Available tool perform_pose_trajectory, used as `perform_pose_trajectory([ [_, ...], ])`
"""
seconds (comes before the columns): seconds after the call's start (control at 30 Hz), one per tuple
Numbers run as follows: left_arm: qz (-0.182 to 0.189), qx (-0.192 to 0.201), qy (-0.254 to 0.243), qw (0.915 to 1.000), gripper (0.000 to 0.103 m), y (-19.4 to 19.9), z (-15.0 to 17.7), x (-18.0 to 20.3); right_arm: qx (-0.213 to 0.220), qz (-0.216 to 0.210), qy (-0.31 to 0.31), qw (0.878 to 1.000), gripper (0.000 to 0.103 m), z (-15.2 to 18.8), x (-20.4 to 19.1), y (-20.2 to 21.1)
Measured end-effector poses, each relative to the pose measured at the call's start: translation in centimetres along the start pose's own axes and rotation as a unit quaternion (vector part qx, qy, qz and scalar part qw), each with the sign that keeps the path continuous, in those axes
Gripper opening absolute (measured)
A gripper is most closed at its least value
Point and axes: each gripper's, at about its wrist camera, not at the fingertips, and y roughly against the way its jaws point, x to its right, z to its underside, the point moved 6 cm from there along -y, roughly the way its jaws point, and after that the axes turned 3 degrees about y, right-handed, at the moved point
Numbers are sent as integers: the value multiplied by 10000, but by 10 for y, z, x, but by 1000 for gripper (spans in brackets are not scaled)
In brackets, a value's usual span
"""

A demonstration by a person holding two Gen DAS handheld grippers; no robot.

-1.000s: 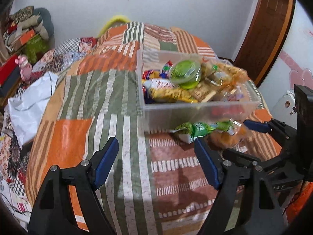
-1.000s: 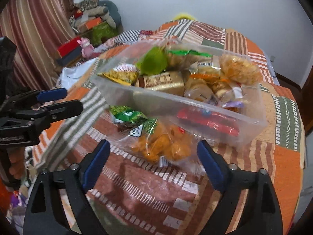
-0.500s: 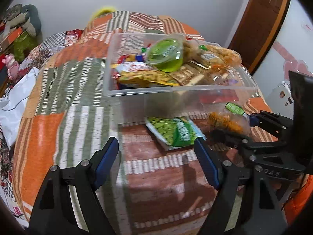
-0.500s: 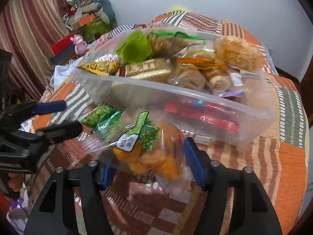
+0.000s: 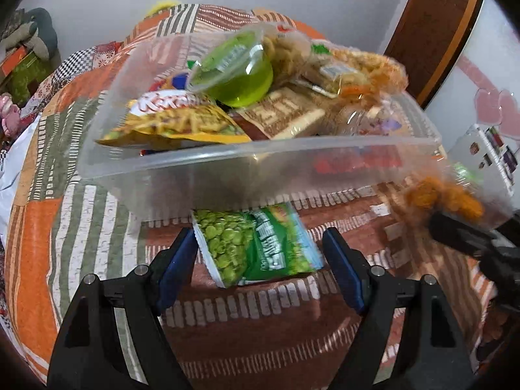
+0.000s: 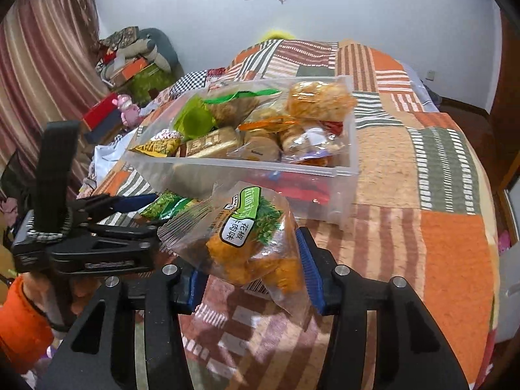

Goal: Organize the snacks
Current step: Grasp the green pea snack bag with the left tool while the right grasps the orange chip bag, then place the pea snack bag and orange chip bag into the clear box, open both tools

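Observation:
A clear plastic bin (image 5: 260,162) full of snack packets stands on the patchwork bed; it also shows in the right wrist view (image 6: 344,175). A green pea snack packet (image 5: 256,243) lies on the bedspread just in front of the bin, between the blue pads of my left gripper (image 5: 260,269), which is open around it. My right gripper (image 6: 250,276) is shut on a clear bag of orange snacks (image 6: 247,243) and holds it lifted above the bedspread, in front of the bin. That bag shows blurred at the right of the left wrist view (image 5: 445,195).
The bin holds a green jelly cup (image 5: 237,71), a yellow chip packet (image 5: 175,123) and several other packets. The patchwork bedspread (image 6: 422,162) spreads all round. Clutter and a pink toy (image 6: 126,110) lie beside the bed at left. A door (image 5: 432,32) stands at right.
My right gripper closed on the orange snack bag and lifted it off the bedspread. My left gripper moved forward until its open jaws straddle the green pea packet.

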Motion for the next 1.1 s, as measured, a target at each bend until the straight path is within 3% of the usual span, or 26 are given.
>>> perform_pose_trajectory([
  [0.17,111,-40,-197,9997,55,-1,4,5,81,-12,-74,9999,47,-2,4,5],
  [0.27,107,16,-339,9994,50,9,9,4,158,-26,-91,9998,47,-5,2,9],
  [0.57,-1,584,-487,9971,49,60,1,2,472,-59,-56,9989,47,-22,0,27],
  [0.73,193,912,-271,9953,49,92,-15,-3,661,-110,24,9977,47,-40,-8,32],
  [1.1,178,1330,70,9909,49,110,-59,-29,963,-169,225,9949,47,-79,-27,17],
])
